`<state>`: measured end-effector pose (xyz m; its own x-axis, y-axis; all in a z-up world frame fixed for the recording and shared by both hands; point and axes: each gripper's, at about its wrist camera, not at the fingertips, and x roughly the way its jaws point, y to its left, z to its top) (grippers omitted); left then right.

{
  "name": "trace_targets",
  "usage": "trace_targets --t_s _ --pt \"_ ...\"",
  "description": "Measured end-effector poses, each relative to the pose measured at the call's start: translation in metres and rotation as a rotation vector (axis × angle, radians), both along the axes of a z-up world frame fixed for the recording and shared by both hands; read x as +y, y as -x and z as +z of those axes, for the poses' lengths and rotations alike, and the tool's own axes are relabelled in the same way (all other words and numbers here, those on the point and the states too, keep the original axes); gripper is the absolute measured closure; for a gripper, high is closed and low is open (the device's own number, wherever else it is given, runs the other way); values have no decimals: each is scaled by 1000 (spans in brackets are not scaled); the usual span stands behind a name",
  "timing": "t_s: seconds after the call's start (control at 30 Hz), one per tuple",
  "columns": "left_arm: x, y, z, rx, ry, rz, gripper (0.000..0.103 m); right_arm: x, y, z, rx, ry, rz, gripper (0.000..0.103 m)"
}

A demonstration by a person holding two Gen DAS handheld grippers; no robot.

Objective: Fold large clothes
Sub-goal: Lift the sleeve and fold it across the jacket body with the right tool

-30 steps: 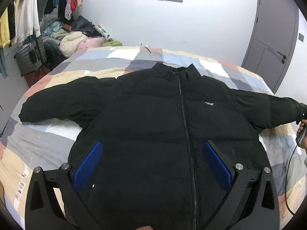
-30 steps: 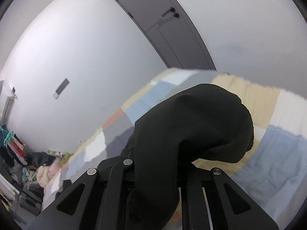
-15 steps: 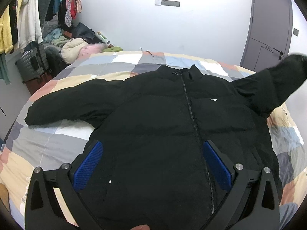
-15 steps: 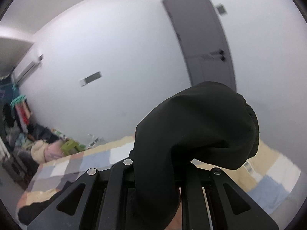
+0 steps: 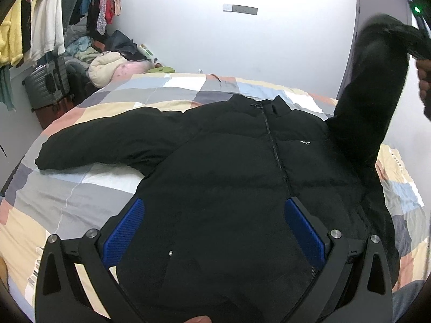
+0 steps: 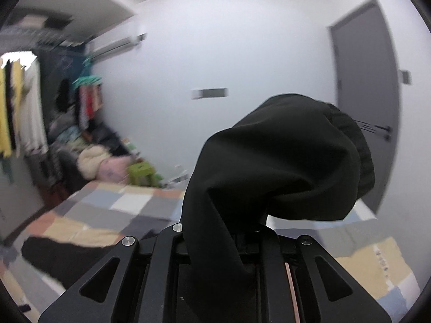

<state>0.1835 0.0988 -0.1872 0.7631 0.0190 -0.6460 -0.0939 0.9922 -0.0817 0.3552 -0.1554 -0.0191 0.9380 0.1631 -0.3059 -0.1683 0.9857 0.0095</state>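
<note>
A black puffer jacket [image 5: 229, 175] lies face up, zipped, on a patchwork quilt [image 5: 67, 202]. Its left sleeve [image 5: 107, 140] rests flat, stretched out to the left. My left gripper [image 5: 214, 204] hovers open over the jacket's lower front, with nothing pinched between its blue pads [image 5: 124, 228]. The right sleeve [image 5: 377, 80] stands lifted off the bed at the far right. In the right wrist view my right gripper [image 6: 221, 231] is shut on that sleeve's cuff end [image 6: 282, 161], which bulges over the jaws and hides the fingertips.
Hanging clothes [image 5: 40, 27], a grey suitcase [image 5: 45, 86] and a heap of laundry [image 5: 107, 64] crowd the far left corner. A grey door [image 5: 382, 2] stands behind the raised sleeve. A person's hand [image 5: 424, 75] shows at the right edge.
The right gripper has swung the sleeve up off the bed and rolled upright, so the sleeve now stands high at the right. The left gripper has drifted slightly over the jacket.
</note>
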Motion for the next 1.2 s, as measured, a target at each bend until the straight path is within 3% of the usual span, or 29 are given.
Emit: trace_targets --t_s 0.2,0.4,0.6,0.9,1.2 --pt "14 -3 -4 2 6 3 0 97 -9 -39 34 69 139 89" --pt "28 -11 -12 15 4 29 0 176 -24 -102 112 108 254 89" --pt "45 -25 -27 49 43 42 0 225 -22 -173 188 184 345 88" --pt "50 -39 -44 87 56 35 0 263 -25 -265 336 276 401 88" --pt "48 -40 -36 73 63 27 0 249 -24 -247 410 173 413 82"
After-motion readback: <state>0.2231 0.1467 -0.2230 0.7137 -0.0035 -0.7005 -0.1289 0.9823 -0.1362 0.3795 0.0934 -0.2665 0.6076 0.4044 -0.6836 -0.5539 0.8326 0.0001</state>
